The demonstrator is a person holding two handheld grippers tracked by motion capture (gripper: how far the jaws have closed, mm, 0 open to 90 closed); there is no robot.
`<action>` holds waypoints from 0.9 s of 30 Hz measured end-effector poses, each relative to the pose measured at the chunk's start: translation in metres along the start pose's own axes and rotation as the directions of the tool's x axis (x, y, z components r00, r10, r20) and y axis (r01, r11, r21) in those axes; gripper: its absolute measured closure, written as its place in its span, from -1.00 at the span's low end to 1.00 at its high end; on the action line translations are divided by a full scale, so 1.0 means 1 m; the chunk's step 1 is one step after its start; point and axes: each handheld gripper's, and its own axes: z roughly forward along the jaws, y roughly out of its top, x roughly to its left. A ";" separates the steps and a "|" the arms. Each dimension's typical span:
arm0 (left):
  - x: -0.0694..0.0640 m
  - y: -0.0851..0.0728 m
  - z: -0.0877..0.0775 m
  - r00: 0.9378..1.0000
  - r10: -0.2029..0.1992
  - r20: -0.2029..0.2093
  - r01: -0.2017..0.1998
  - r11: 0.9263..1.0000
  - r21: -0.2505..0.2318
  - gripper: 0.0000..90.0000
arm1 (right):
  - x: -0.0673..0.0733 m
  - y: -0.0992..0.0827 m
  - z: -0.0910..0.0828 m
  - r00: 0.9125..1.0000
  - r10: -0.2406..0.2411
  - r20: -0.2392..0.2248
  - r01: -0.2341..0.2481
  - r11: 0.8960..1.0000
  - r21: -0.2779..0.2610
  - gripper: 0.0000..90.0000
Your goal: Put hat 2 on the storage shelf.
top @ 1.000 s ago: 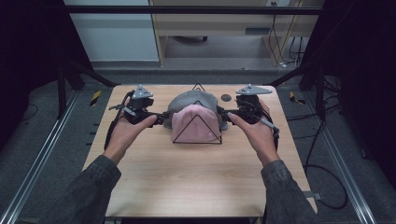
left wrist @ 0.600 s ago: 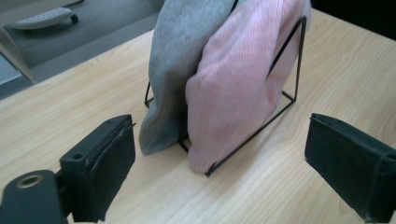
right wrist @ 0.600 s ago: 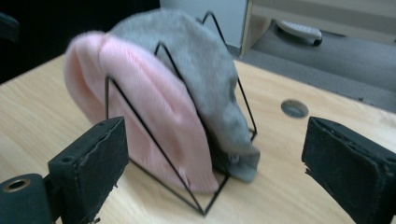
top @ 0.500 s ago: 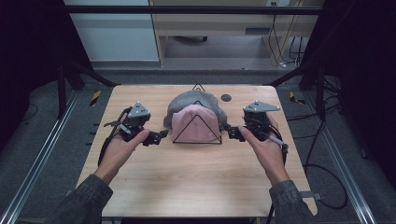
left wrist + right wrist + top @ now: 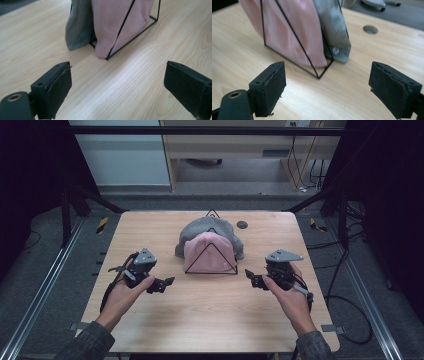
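Pink beanie (image 5: 209,254) and grey beanie (image 5: 210,229) are draped over a black wire rack (image 5: 211,261) mid-table (image 5: 210,320). Left gripper (image 5: 169,283) and right gripper (image 5: 250,276) sit either side, looks like both open, holding nothing.

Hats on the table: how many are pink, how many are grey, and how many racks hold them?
Pink knit hat: 1
Grey knit hat: 1
Black wire rack: 1
Total: 3 things, 2 of them hats

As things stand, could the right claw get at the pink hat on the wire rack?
Probably yes: the right claw is open, and bare table lies between it and the pink hat.
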 end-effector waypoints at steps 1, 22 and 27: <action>0.000 -0.004 0.001 1.000 -0.002 0.002 0.002 1.000 0.007 -0.83 | 0.001 -0.004 0.001 1.000 -0.003 0.000 0.003 1.000 0.006 -0.68; 0.008 -0.069 0.034 0.998 -0.063 0.029 0.058 0.988 0.145 -0.87 | 0.001 -0.070 0.032 0.999 0.033 -0.036 -0.026 0.981 0.192 -0.69; 0.010 -0.075 0.038 0.997 -0.056 0.048 0.049 0.989 0.141 -0.89 | 0.004 -0.077 0.039 0.997 0.039 -0.064 -0.024 0.973 0.230 -0.64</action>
